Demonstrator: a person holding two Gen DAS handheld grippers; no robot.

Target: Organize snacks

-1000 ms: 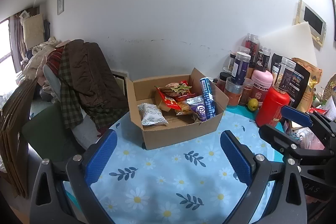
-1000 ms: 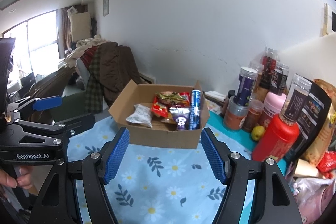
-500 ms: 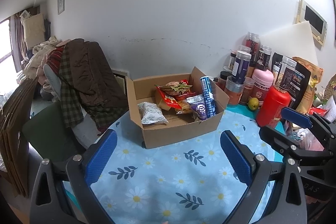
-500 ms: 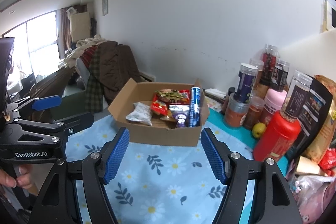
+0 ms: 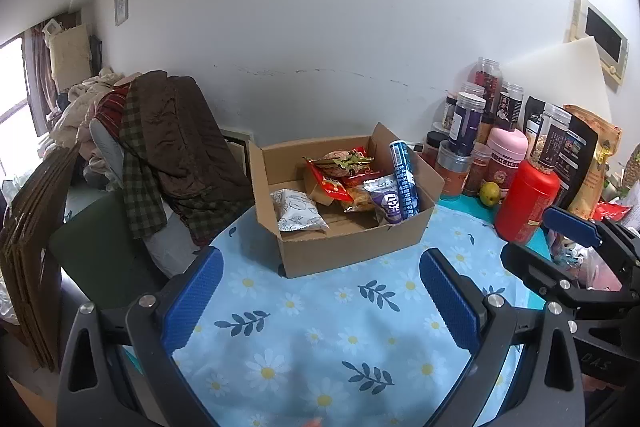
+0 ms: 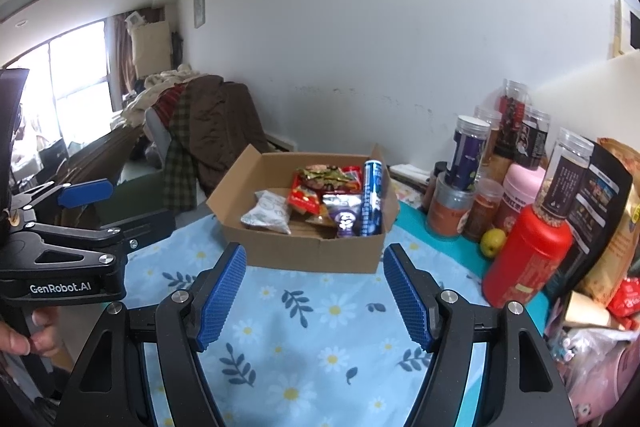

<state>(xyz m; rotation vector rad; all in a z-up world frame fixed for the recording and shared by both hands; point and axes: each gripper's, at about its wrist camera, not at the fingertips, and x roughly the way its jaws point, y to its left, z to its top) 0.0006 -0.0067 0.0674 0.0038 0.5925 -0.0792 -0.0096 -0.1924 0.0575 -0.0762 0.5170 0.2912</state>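
An open cardboard box [image 5: 352,251] [image 6: 304,251] stands on the flowered blue tablecloth. It holds a white packet [image 5: 298,215] [image 6: 268,213], red snack bags [image 5: 340,171] [image 6: 306,197], a purple packet [image 5: 386,201] [image 6: 344,215] and a blue tube [image 5: 404,183] [image 6: 371,197] leaning at its right side. My left gripper [image 5: 320,301] is open and empty, short of the box. My right gripper [image 6: 314,293] is open and empty, also short of the box. Each gripper shows at the edge of the other's view.
Jars, a pink tub [image 5: 506,155], a red canister [image 5: 524,203] [image 6: 524,259], a green fruit [image 5: 490,193] and snack bags crowd the table's right side. A chair draped with clothes [image 5: 168,151] stands left of the table. Folded cardboard [image 5: 32,247] leans at far left.
Both grippers have drawn back slightly and risen; the box looks a little farther. Nothing was grasped or released.
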